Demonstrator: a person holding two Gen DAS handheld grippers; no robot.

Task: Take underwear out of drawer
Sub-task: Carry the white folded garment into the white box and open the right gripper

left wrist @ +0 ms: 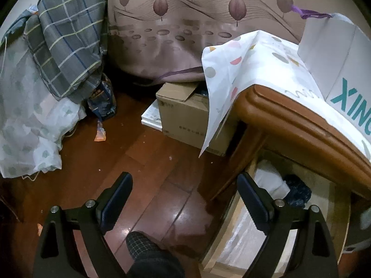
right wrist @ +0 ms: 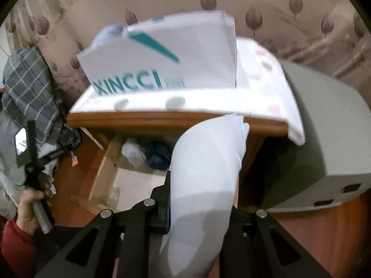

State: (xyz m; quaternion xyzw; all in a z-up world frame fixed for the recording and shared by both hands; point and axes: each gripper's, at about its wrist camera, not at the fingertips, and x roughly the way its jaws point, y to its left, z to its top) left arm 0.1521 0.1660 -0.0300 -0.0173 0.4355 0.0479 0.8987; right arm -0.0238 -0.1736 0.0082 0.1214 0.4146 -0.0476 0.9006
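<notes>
Left tool (left wrist: 185, 185) gapes empty; right tool (right wrist: 199, 199) clamped tight.

A cardboard box (left wrist: 185, 113) is sitting on the wooden floor (left wrist: 148, 159), and a checked blanket (left wrist: 67, 34) is hanging beside a curtain (left wrist: 185, 23).

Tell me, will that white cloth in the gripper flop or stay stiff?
Probably floppy: the white garment bends over and droops around the shut right gripper. It looks thin, so likely light. It might slip, being smooth.
</notes>
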